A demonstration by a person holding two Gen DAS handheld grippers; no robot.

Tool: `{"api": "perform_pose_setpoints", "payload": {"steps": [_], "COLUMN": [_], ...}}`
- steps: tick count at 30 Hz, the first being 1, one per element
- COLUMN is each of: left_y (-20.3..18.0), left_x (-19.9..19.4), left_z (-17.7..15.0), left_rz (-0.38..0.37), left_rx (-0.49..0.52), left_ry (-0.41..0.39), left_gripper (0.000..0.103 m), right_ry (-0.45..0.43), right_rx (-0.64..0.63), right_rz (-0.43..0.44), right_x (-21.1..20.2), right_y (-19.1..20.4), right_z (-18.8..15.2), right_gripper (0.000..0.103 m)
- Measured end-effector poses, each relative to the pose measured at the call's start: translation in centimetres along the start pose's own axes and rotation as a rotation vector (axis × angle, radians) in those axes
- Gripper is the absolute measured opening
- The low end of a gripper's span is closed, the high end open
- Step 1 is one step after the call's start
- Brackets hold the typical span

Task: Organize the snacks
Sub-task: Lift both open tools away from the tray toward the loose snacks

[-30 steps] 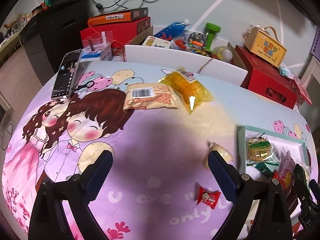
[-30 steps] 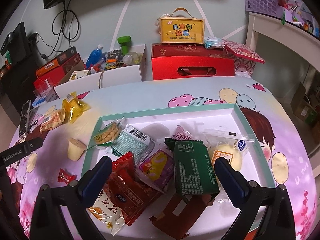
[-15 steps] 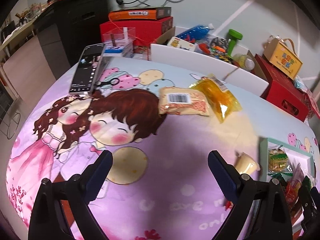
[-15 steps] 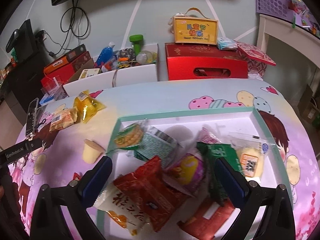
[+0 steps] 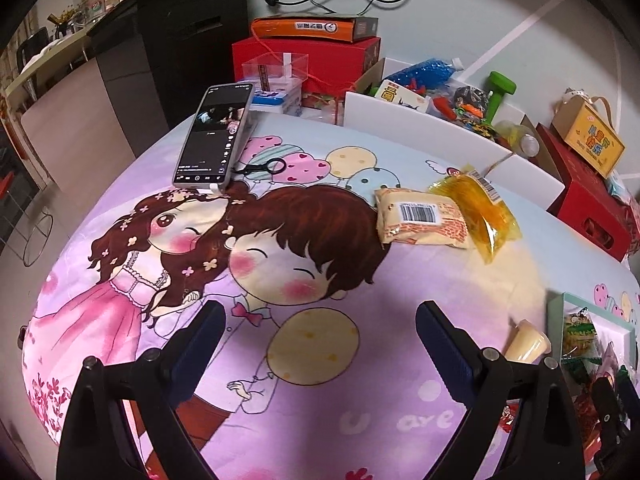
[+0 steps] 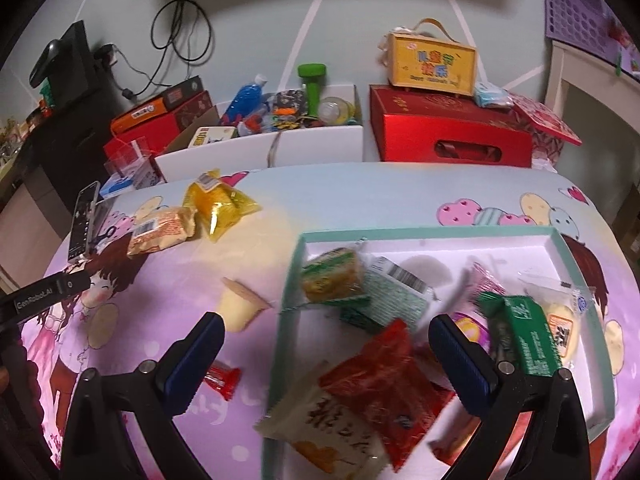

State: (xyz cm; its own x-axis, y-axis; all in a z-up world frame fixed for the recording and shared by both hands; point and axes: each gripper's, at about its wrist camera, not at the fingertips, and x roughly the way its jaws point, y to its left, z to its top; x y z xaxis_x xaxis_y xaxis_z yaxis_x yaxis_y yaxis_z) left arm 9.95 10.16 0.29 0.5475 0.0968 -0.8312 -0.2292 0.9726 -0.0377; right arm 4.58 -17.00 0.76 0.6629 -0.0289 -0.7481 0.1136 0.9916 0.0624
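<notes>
My left tongs (image 5: 318, 330) stand wide open over the cartoon cloth of the table (image 5: 280, 420), nothing between the pads. Ahead of them and to the right lie the beige barcode packet (image 5: 422, 222) and, touching its right end, the yellow bag (image 5: 480, 206). The jelly cup (image 5: 526, 345) lies on its side just right of my right-hand pad, close by the tray (image 5: 557, 314).

My right tongs (image 6: 326, 342) are open too, empty, poised over the tray's left rim (image 6: 286, 320). The jelly cup (image 6: 240, 308) sits near the left pad, outside the tray; the small red candy (image 6: 222, 378) lies beside that finger. Inside the tray are a green-and-yellow cracker pack (image 6: 332, 276), a red bag (image 6: 390, 384), a white bag (image 6: 324, 424), a dark green packet (image 6: 520, 332) and a clear-wrapped bun (image 6: 564, 320).
</notes>
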Motion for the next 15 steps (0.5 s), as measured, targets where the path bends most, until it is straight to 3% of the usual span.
{"api": "perform_pose_setpoints", "payload": {"steps": [15], "left_y": [1.2], "left_x": [1.1], "left_z": [0.1], "left_rz": [-0.033], "left_rx": [-0.005], "left_ry": [0.047], "left_gripper": [0.096], "right_ry": [0.022], "right_rx": [-0.071], "right_rz": [0.043], "right_x": [1.5], "right_y": [3.6], "right_z": [-0.5], "right_gripper": [0.103]}}
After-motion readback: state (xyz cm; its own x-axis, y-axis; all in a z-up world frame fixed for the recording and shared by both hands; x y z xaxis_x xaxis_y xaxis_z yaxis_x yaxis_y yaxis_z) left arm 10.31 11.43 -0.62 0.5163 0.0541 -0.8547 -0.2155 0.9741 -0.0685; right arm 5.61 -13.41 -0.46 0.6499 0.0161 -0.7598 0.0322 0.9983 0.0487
